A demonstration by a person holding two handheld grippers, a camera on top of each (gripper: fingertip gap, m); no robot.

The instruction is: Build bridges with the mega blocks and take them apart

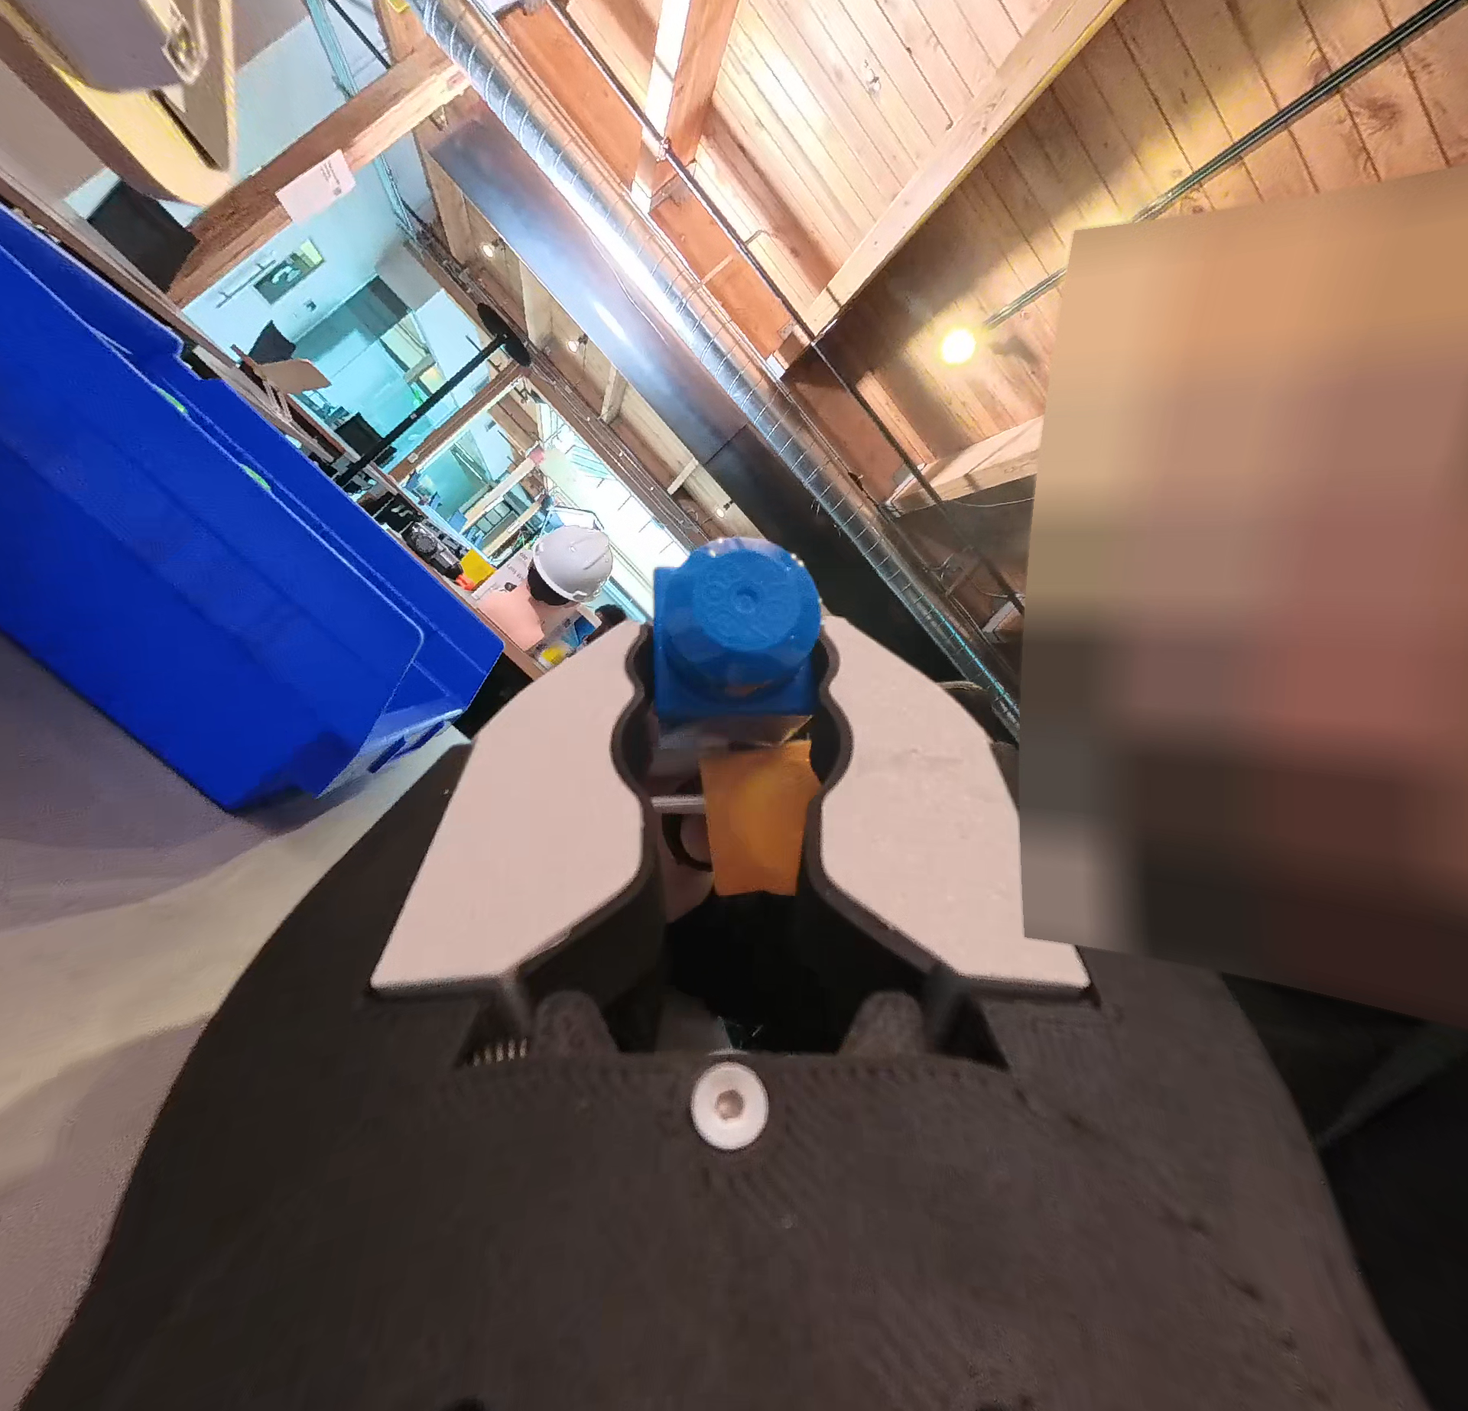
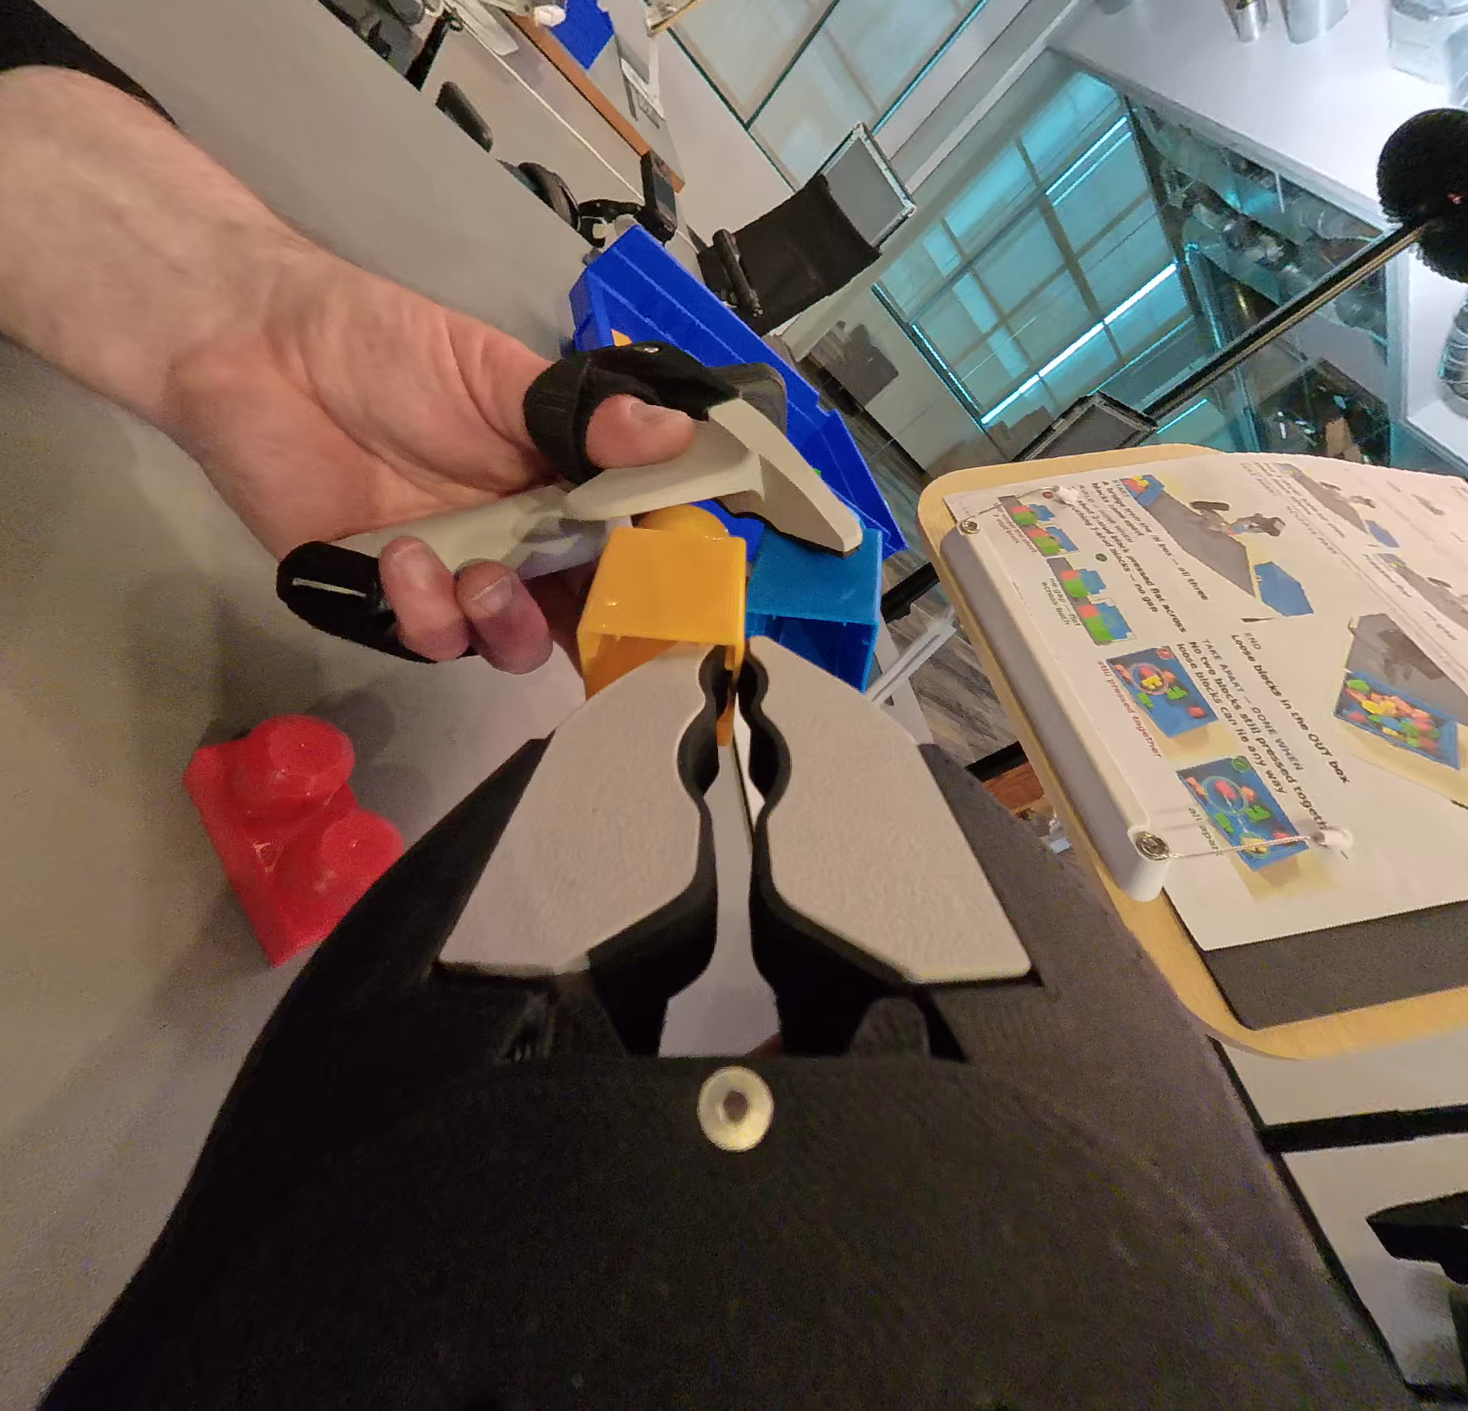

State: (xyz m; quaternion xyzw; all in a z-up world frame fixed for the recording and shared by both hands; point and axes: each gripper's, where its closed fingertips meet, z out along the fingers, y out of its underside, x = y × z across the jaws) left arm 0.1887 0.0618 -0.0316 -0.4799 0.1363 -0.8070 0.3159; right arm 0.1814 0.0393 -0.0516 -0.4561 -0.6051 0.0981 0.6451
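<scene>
Nearby, red block (image 2: 290, 833), blue bin (image 1: 198, 547), instruction board (image 2: 1191, 698)

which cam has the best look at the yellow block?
Right wrist view. The yellow block shows whole, beside the blue block, with the right tongs pinching its wall. The left wrist view shows only a yellow sliver behind the blue block in the left tongs.

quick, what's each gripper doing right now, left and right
Left gripper: closed on the blue block.
Right gripper: closed on the wall of the yellow block.
</scene>
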